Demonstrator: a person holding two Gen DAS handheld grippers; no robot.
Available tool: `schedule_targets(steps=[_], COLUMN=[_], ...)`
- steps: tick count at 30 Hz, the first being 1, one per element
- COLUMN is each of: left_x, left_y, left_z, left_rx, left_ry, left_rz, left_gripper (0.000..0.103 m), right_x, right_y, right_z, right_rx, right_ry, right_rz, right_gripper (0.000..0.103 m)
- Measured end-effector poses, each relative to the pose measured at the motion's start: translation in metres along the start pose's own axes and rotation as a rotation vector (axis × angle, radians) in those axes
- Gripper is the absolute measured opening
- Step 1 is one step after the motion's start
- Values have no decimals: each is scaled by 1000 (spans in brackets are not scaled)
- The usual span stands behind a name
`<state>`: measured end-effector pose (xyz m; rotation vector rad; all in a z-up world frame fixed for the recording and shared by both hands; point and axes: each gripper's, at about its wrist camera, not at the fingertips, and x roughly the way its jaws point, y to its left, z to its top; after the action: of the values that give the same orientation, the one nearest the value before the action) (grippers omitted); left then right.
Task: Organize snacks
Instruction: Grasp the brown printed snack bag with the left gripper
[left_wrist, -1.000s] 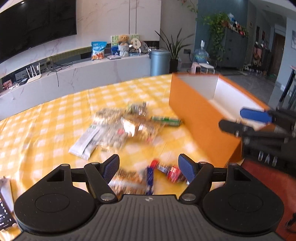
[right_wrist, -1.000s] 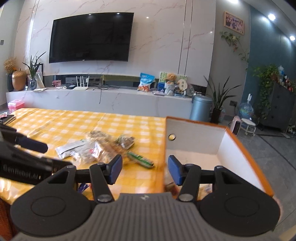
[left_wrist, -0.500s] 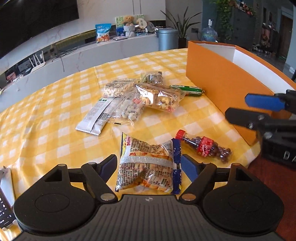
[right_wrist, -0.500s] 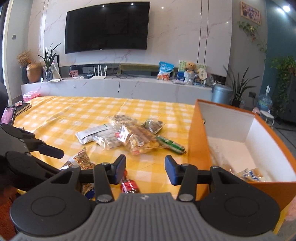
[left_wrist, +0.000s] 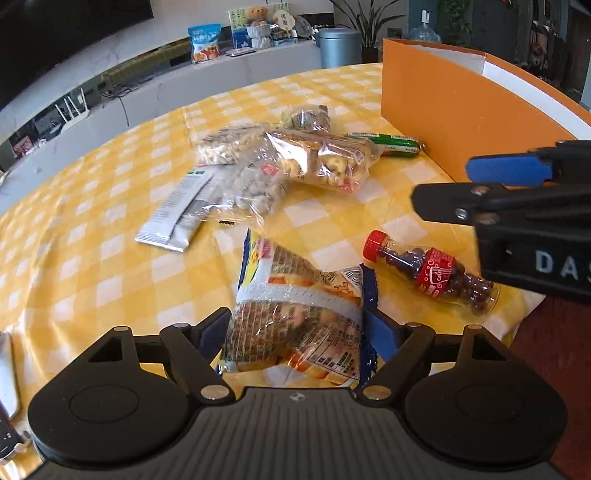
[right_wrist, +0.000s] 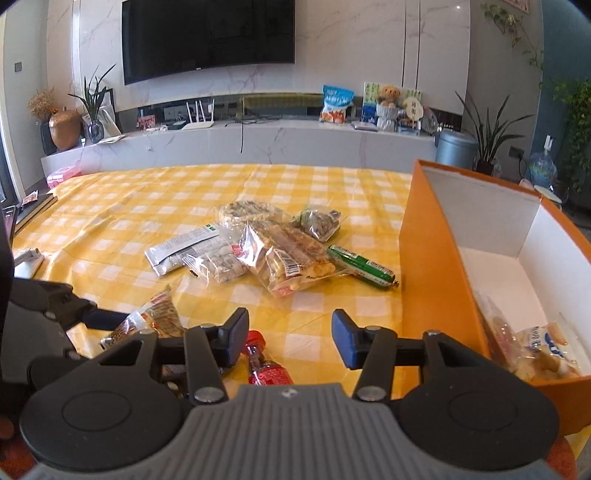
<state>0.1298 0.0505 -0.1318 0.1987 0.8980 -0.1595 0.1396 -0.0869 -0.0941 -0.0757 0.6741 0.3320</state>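
My left gripper (left_wrist: 295, 328) stands open around a crinkled snack bag (left_wrist: 295, 317) on the yellow checked tablecloth (left_wrist: 92, 258); the bag lies between the blue pads, and I cannot tell if they press it. My right gripper (right_wrist: 290, 338) is open and empty, above a small cola-shaped candy bottle (left_wrist: 432, 273), whose red cap (right_wrist: 255, 339) shows between its fingers. A pile of clear snack packs (right_wrist: 273, 251) and a green sausage stick (right_wrist: 360, 266) lie mid-table. The orange box (right_wrist: 428, 266) on the right holds several snacks (right_wrist: 532, 347).
A silver flat sachet (left_wrist: 173, 214) lies left of the pile. A phone or book edge (right_wrist: 26, 258) sits at the table's left. The table's front edge (left_wrist: 517, 317) is just right of the bottle. A TV wall and counter stand behind.
Both grippers have dropped lower and moved forward toward the table. The snack bag now sits between the left fingers, and the candy bottle has come under the right gripper.
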Motion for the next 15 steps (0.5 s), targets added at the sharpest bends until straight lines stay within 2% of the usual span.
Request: schedule_targets(steps=[1,4,6,8,12,15], left_x=[0,0,1,3,5,7], left_y=[1,4,5,5,9,17], left_z=[0,0,3,5,9,12], left_rx=[-4,-23,-30,-31,-41,-66], left_ry=[-1,0,-3,-5,-24,-28], left_rz=[-5,-33,-50,-57,-43,-21], left_gripper=[94,85,70,64,57,56], right_x=[3,11,17,22,32,37], right_y=[0,0,0,0,-2,-3], right_z=[1,4,5,6,9,12], right_rx=[2,4,9,15,17,13], right_ry=[6,20,33,42,51,50], right_rz=[3,5,9,14,20,25], right_gripper=[51,52,52,53,53,53])
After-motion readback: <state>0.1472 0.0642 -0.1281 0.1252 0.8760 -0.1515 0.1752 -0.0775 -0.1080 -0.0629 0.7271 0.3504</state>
